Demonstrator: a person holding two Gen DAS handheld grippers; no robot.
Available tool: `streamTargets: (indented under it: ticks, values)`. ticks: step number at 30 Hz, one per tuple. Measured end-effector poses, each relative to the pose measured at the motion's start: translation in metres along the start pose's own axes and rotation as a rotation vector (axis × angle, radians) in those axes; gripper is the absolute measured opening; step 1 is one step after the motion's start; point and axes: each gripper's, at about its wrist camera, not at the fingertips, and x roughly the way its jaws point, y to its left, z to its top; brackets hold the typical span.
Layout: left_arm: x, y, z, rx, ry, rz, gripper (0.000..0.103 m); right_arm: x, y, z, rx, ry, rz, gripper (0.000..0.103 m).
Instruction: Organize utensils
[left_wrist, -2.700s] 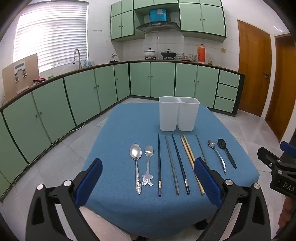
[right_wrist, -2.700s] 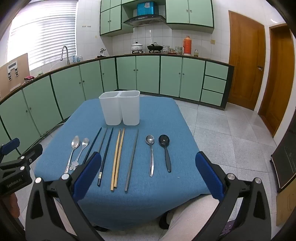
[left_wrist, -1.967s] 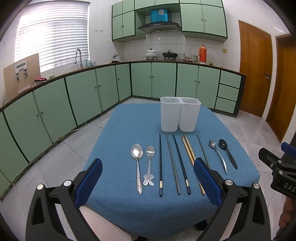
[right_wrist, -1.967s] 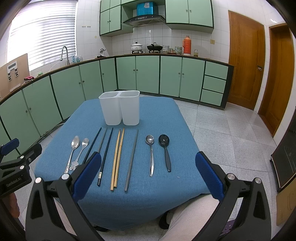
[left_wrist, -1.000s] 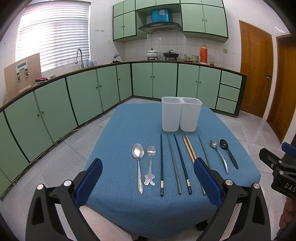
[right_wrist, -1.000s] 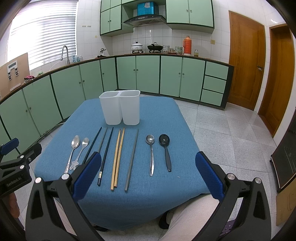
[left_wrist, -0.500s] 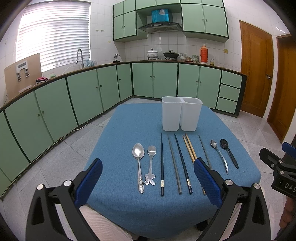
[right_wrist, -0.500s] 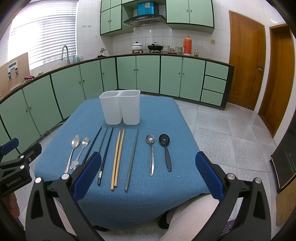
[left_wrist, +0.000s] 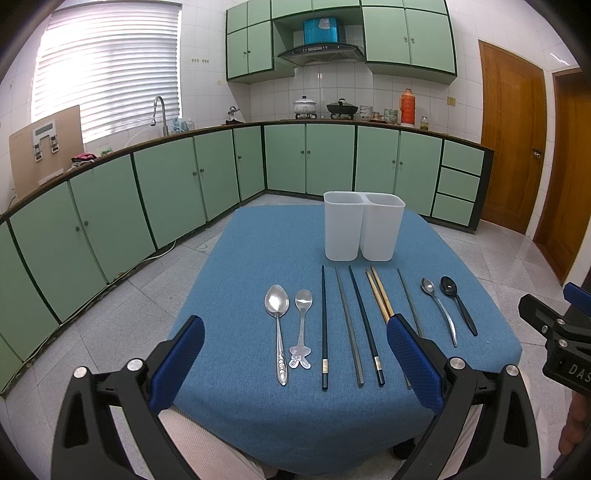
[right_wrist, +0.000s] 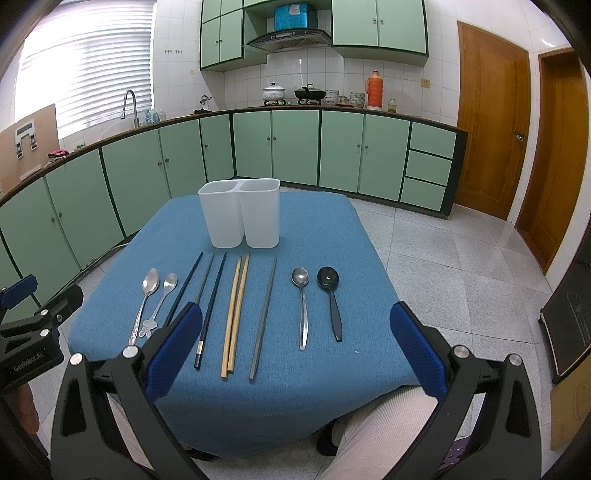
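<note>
A white two-compartment holder stands empty on the blue table. In front of it lie two silver spoons, several dark chopsticks, a wooden pair, a small silver spoon and a black spoon. My left gripper is open and empty at the table's near edge, before the left spoons. My right gripper is open and empty, before the wooden chopsticks and right spoons.
Green kitchen cabinets with a counter run along the back and left. Wooden doors stand at the right. Tiled floor surrounds the table. The person's legs are under the near edge.
The left gripper has drifted very slightly left, so the scene shifts a little right. The right view is unchanged. Nothing was touched.
</note>
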Motion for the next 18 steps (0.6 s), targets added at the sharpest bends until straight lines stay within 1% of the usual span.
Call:
streamTargets:
  ticks: [10, 13, 14, 15, 17, 18]
  values:
    - [0.001, 0.003, 0.000, -0.007, 0.005, -0.004, 0.097, 0.001, -0.001, -0.001, 0.006, 0.000, -0.006, 0.098]
    - [0.010, 0.012, 0.002, -0.023, 0.032, 0.005, 0.097, 0.008, -0.006, -0.003, 0.013, -0.005, -0.028, 0.098]
    - [0.015, 0.016, 0.002, -0.027, 0.044, 0.011, 0.097, 0.025, -0.006, -0.001, 0.014, -0.004, -0.032, 0.098]
    - [0.021, 0.021, 0.002, -0.032, 0.055, 0.021, 0.097, 0.028, -0.011, 0.001, 0.016, -0.005, -0.038, 0.098]
    - [0.033, 0.030, 0.003, -0.042, 0.076, 0.048, 0.097, 0.050, -0.024, 0.003, 0.031, 0.011, -0.064, 0.098]
    - [0.039, 0.035, 0.003, -0.044, 0.087, 0.055, 0.097, 0.054, -0.019, 0.000, 0.036, 0.013, -0.067, 0.098]
